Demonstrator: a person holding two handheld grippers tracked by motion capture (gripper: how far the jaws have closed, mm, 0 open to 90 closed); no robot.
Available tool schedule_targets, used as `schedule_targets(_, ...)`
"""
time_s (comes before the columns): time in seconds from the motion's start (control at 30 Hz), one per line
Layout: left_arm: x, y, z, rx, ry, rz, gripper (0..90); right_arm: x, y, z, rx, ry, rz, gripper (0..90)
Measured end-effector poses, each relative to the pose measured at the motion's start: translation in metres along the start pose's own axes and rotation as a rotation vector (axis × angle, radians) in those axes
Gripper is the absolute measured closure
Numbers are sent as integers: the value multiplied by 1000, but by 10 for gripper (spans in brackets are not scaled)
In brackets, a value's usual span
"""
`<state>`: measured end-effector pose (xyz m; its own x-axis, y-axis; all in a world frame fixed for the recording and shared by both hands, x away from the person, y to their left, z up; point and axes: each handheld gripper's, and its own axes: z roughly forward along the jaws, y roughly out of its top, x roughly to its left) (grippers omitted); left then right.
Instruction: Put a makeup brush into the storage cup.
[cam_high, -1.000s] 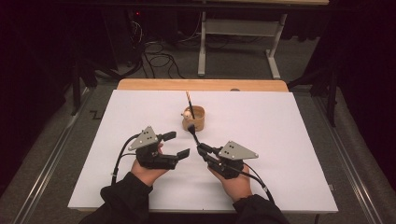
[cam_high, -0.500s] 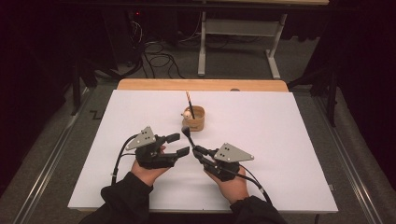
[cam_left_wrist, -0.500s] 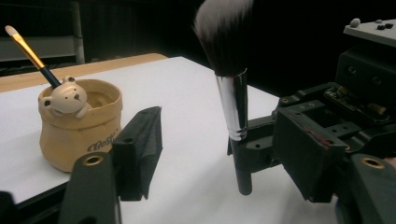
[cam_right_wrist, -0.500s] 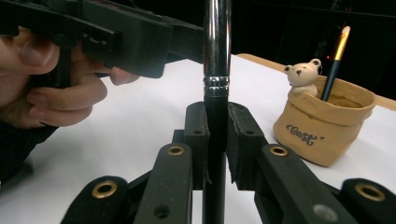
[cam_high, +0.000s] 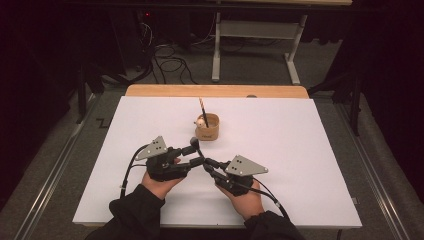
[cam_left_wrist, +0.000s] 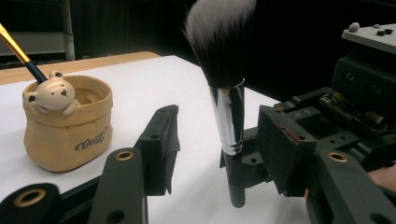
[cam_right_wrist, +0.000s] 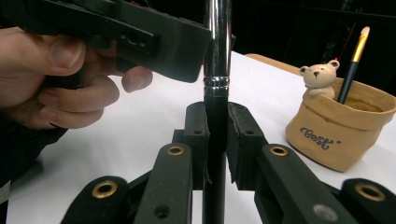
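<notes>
My right gripper (cam_right_wrist: 216, 122) is shut on the black handle of a makeup brush (cam_right_wrist: 216, 46) and holds it upright. In the left gripper view the brush (cam_left_wrist: 226, 116), with its silver ferrule and dark, white-tipped bristles, stands between the jaws of my left gripper (cam_left_wrist: 222, 123). Those jaws have just been closing, and a gap still shows on each side of the brush. In the high view my left gripper (cam_high: 196, 154) and right gripper (cam_high: 208, 165) meet tip to tip near the table's front. Behind them stands a tan bear cup (cam_high: 207, 127) with a thin brush (cam_high: 202, 107) leaning in it.
The white sheet (cam_high: 300, 150) covers the table, with a wooden edge (cam_high: 215, 91) along the back. The bear cup (cam_left_wrist: 65, 130) sits just beyond the left jaws and, in the right gripper view, the cup (cam_right_wrist: 341, 126) is at the right. A table frame and cables lie on the floor behind.
The left gripper's jaws have narrowed around the upright brush. The right gripper has shifted slightly left, toward the left gripper, still holding the brush.
</notes>
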<state>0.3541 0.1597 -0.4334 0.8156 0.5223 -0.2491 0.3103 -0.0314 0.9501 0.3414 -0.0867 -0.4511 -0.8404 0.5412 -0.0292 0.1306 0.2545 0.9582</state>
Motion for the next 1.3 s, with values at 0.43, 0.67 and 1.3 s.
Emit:
schedule_targets(0.43,0,0,-1,-6,-3,0,560,4,-1,3,3,14,-8,810)
schedule_targets(0.67,1,-1,0,-4,-13,-8,578,5,0,3,-1,19,-12,809)
schedule_targets(1.3,1,-2,-1,-11,-34,3,716,5,-1,5,9,21,-17,810)
